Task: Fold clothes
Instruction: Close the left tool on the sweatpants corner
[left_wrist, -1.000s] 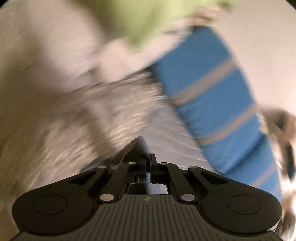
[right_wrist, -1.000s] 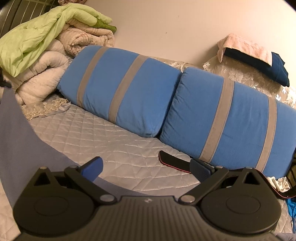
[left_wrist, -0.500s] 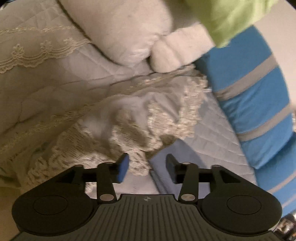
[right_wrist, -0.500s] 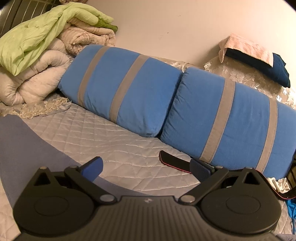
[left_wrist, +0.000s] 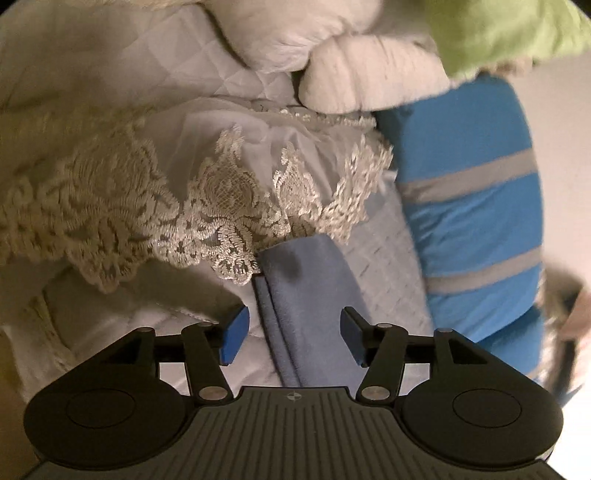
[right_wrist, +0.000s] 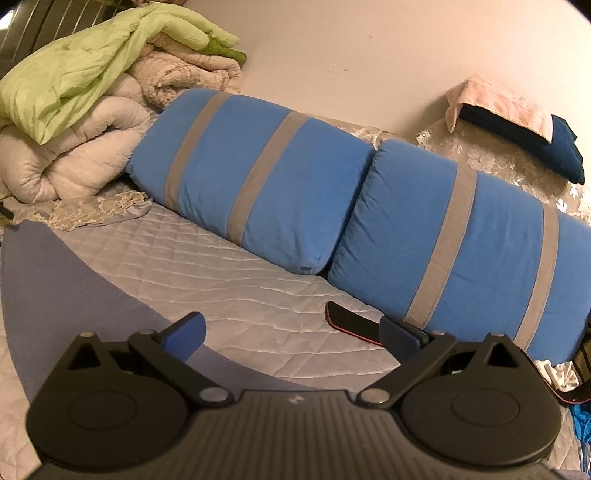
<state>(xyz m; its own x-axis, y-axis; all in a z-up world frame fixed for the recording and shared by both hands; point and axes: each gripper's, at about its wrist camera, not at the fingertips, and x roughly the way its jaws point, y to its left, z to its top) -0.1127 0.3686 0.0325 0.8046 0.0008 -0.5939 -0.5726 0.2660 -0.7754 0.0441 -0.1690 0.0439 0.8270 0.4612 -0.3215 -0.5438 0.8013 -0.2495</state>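
Observation:
A grey-blue garment (left_wrist: 306, 295) lies folded on the quilted bed, its doubled edge running toward the lace trim. My left gripper (left_wrist: 291, 338) hovers over that folded end with its jaws opening; the cloth lies below and between the blue pads (left_wrist: 232, 334) without touching them. In the right wrist view the same garment (right_wrist: 55, 288) spreads flat across the left of the bed and passes under my right gripper (right_wrist: 291, 336), which stands open over the quilt with nothing between its fingers.
Cream lace-edged bedding (left_wrist: 147, 206) and rolled white quilts (right_wrist: 74, 158) under a green blanket (right_wrist: 85, 66) crowd the bed's left end. Two blue striped cushions (right_wrist: 258, 177) line the wall. A dark phone (right_wrist: 351, 319) lies by the cushions. Folded towels (right_wrist: 517, 122) sit far right.
My left gripper, shut on the garment's corner a second ago, has opened and let it go, sinking toward the bed. The garment's raised left side has dropped flat. The right gripper has kept still.

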